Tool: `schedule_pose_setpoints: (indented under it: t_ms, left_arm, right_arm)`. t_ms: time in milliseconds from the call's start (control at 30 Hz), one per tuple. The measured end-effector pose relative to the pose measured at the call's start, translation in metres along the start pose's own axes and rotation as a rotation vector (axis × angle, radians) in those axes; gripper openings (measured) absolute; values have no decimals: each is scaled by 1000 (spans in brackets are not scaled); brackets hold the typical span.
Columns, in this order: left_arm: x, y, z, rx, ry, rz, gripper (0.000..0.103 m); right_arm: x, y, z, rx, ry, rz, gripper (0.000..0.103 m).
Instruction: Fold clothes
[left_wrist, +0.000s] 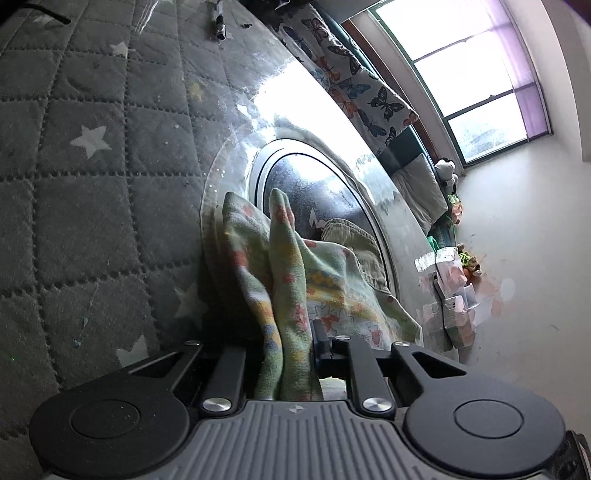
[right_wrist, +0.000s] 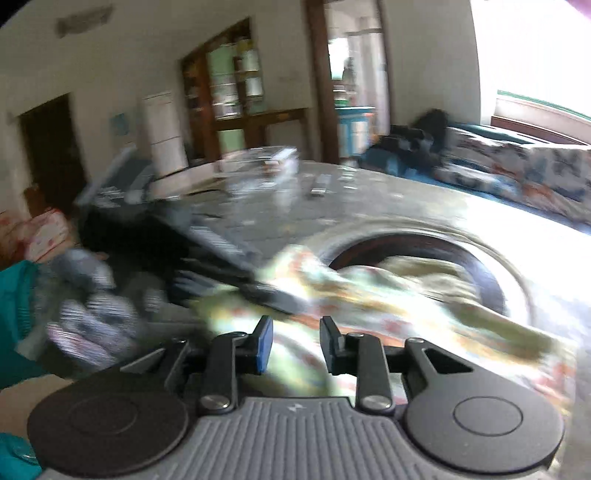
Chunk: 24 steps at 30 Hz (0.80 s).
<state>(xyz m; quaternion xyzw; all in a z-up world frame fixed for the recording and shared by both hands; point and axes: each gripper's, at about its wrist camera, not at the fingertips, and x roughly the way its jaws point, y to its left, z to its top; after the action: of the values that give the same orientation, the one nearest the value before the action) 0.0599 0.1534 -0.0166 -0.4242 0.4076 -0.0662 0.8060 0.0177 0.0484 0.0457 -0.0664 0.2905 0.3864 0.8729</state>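
The left gripper (left_wrist: 286, 354) is clamped on a bunched fold of a green printed garment (left_wrist: 288, 280), which rises between its fingers and spreads to the right over a glass-covered table (left_wrist: 236, 122). A grey quilted cover with white stars (left_wrist: 74, 155) fills the left. Far right, a butterfly-print cloth (left_wrist: 354, 85) lies below a bright window (left_wrist: 461, 70).

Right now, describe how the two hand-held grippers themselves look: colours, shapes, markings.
Both match. The left hand-held gripper has black linkage arms with silver rivets, two round black discs and a ribbed grey body bearing a small pale emblem. The right hand-held gripper is the same, with a blue pad on one finger. No cables or sleeves show.
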Motion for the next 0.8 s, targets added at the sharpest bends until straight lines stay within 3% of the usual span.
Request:
schedule_pose_setpoints:
  t_ms: [267, 367, 500, 700, 800]
  left_arm:
    - [-1, -2, -1, 27, -1, 18, 16]
    - [-1, -3, -1, 35, -1, 24, 16]
    - [0, -6, -1, 45, 0, 32, 16]
    - [1, -9, -2, 63, -1, 47, 16]
    - [1, -10, -2, 73, -4, 51, 16]
  right_arm:
    - [-18, -99, -21, 194, -12, -320, 44]
    - [-17, -129, -31, 280, -4, -377, 45]
    - [-11, -148, -42, 337, 4, -405, 48]
    - [-8, -151, -48, 358, -12, -362, 48]
    - [-6, -141, -43, 337, -9, -352, 34]
